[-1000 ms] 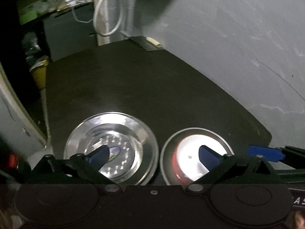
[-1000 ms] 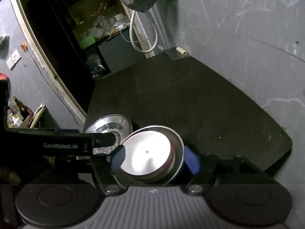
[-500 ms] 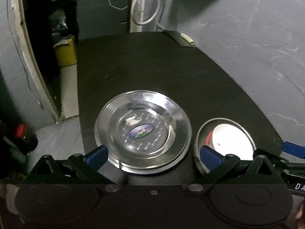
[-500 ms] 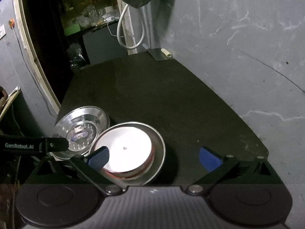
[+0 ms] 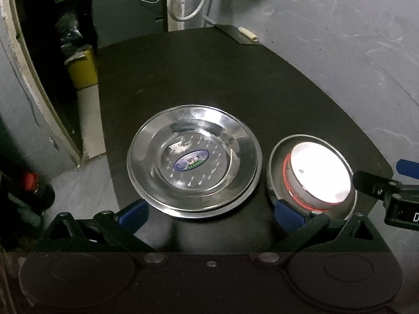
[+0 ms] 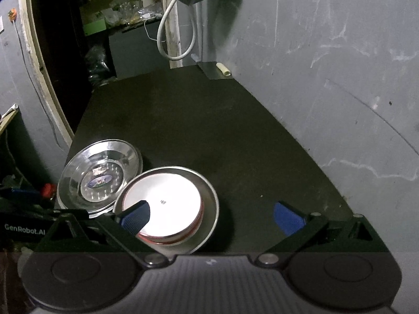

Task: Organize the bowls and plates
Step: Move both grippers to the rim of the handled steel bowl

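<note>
Two steel dishes sit side by side on the dark tabletop (image 5: 209, 73), near its front edge. Bigger one is a steel plate (image 5: 194, 163) with an oval blue sticker (image 5: 191, 160) in its centre; looks like another plate is nested under it (a second rim shows at the near edge, hard to be sure). Just right of it, rims almost touching, is a steel bowl (image 5: 275, 167) holding an upside-down white bowl (image 5: 320, 172) with a red band showing at its lower edge.

Left gripper (image 5: 210, 213) hangs over the front of the table, jaws wide, nothing between the blue pads; one pad is just beside the plate's near-left rim, the other overlaps the bowl's near edge in view, contact not clear.

Right gripper (image 6: 213, 218) has jaws spread fully, having just been opening, and grips nothing. Its left pad shows in front of the white bowl; the right pad is over bare table, apart from the bowl.

Grey wall (image 6: 327, 78) runs along the right side, white hose (image 6: 175, 34) looped at the far end, cluttered shelves beyond.
</note>
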{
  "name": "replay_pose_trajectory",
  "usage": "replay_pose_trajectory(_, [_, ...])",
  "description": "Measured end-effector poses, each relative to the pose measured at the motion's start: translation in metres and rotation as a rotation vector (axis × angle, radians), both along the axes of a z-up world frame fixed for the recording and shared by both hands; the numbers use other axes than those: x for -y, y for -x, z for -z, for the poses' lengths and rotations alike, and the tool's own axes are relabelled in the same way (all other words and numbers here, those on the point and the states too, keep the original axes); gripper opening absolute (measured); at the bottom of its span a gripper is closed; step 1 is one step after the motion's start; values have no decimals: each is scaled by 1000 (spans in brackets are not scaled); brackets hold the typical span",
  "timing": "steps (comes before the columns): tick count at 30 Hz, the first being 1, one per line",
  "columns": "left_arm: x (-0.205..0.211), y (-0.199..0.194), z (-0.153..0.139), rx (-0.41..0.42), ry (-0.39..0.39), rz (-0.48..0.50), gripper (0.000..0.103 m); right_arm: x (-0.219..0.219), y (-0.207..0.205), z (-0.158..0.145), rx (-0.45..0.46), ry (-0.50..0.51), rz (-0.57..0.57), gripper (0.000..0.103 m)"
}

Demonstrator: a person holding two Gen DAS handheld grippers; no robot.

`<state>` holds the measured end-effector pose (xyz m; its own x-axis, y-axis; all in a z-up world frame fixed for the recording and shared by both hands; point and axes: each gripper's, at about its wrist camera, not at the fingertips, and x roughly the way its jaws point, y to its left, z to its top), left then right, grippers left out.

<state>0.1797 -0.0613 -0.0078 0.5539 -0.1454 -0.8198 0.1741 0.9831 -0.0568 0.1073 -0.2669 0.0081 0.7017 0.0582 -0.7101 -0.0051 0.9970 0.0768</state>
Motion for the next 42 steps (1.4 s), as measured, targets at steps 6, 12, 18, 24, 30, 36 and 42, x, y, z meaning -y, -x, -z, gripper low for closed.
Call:
replay_pose_trajectory(6, [7,-6,-3,6,-4,1,102,7,-11,-2,-3,23,-8,103])
replay_pose_trajectory(12, [15,-13,-7,-5,-37,2,102,19,-22,-3,-15,59,-18,103])
replay_pose_trajectory(18, [21,-18,-10,-17,-108,-12,102,40,-34,5,-53,56,-30,103])
replay_pose_trajectory(24, [18,-25,-10,-37,-131,-68,102,55,-50,8,-66,53,-48,103])
replay_pose_trajectory(30, [18,-32,-13,-40,-138,-111,102,53,-66,8,-77,85,-108,103])
replay_pose_trajectory(36, [25,-33,-12,-54,-168,-110,102,56,-69,6,-65,60,-160,103])
replay_pose_trajectory(42, [30,-33,-14,-65,-189,-104,102,59,-70,7,-80,54,-190,103])
